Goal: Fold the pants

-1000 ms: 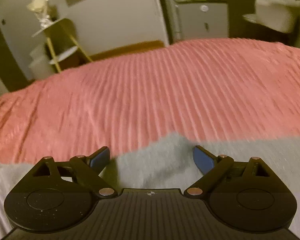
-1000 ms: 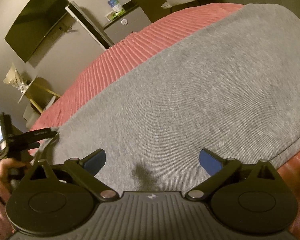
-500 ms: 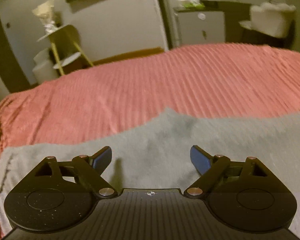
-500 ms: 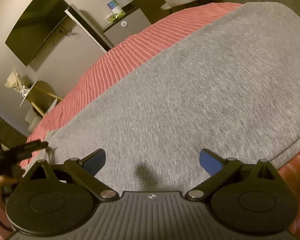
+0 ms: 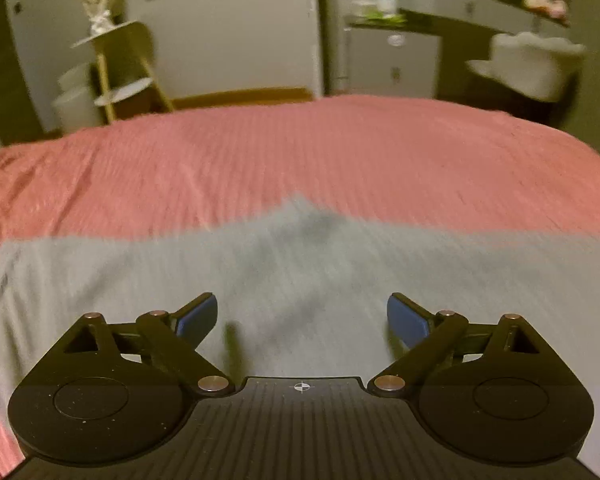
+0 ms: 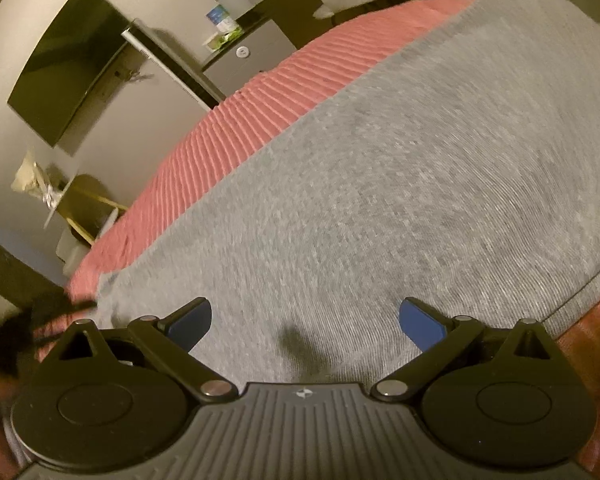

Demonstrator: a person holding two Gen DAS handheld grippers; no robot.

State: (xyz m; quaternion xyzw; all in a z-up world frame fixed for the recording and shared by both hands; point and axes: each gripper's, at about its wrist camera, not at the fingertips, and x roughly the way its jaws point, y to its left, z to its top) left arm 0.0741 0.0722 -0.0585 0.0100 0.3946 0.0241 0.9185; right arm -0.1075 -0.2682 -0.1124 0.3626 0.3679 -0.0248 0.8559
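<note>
A: On the pink bedspread (image 5: 340, 152), grey pants (image 6: 380, 200) are laid flat, spreading toward 12 o'clock.

B: Left gripper (image 5: 302, 320) and right gripper (image 6: 305, 322) are both seen spread wide, nothing held.

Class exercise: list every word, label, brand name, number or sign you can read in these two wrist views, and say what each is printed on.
None can be read.
The blue-and-white container on the cabinet carries printing, too small and blurred to read.
The small white emblem on the left gripper body is a symbol, not text.
The grey pants show no label.
</note>
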